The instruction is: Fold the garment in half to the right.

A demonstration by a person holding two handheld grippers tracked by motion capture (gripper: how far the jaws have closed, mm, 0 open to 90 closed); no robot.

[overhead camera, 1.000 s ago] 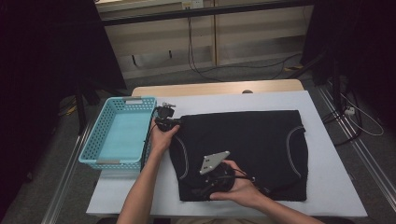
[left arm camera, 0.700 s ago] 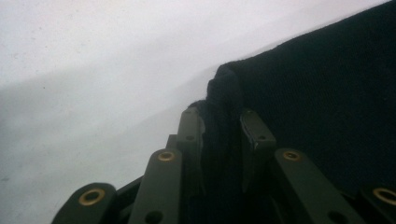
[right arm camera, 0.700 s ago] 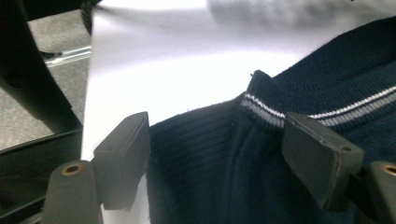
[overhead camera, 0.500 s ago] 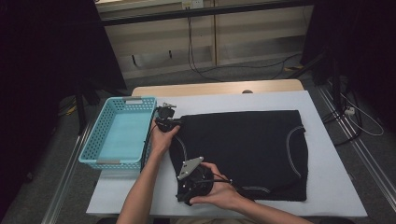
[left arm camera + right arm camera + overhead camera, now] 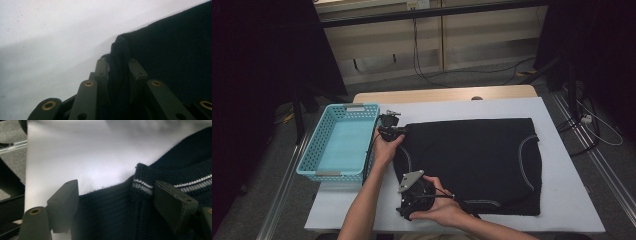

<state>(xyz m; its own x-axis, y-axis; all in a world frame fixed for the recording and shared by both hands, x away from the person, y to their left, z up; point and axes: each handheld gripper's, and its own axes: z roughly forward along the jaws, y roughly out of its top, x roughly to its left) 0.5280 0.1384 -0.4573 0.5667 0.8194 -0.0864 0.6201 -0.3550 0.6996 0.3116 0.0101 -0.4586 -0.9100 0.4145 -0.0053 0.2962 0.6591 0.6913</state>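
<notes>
White tabletop (image 5: pixel 562 200), dim room behind it, cables on the grey floor beyond.

Left gripper (image 5: pixel 117 67): jaws clenched on a raised fold of dark sweater (image 5: pixel 175 55) fabric. In the left gripper view the pinched ridge stands up between the two black pads (image 5: pixel 101 68), white table surface running off to the left and above. In the high view this left gripper (image 5: pixel 388 131) sits at the sweater's far left corner, the hand behind it, forearm coming up from the bottom edge. Its cable trails down along the wrist.

Right gripper (image 5: pixel 116 195): jaws spread wide, nothing pinched. Right gripper view shows the two pads (image 5: pixel 63 200) well apart, with the sweater's knit edge lying between them; a ribbed band with thin pale stripes (image 5: pixel 142 185) sits nearer the right-hand pad. Whether the pads touch the cloth, cannot tell. Bare white table lies beyond the hem. In the high view the right gripper (image 5: pixel 404 207) is at the near left corner of the sweater, grey three-cornered plate (image 5: pixel 410 180) on top, hand wrapped around the body.

Sweater (image 5: pixel 472 165): spread flat across the middle of the table, dark, nearly rectangular, pale curved stripes near its left and right ends. Both grippers work its left edge, one at the far corner, one at the near.

Turquoise basket (image 5: pixel 321 150): on the table's left side, just beside the left hand, apart from the sweater. Latticed walls, interior bare.
</notes>
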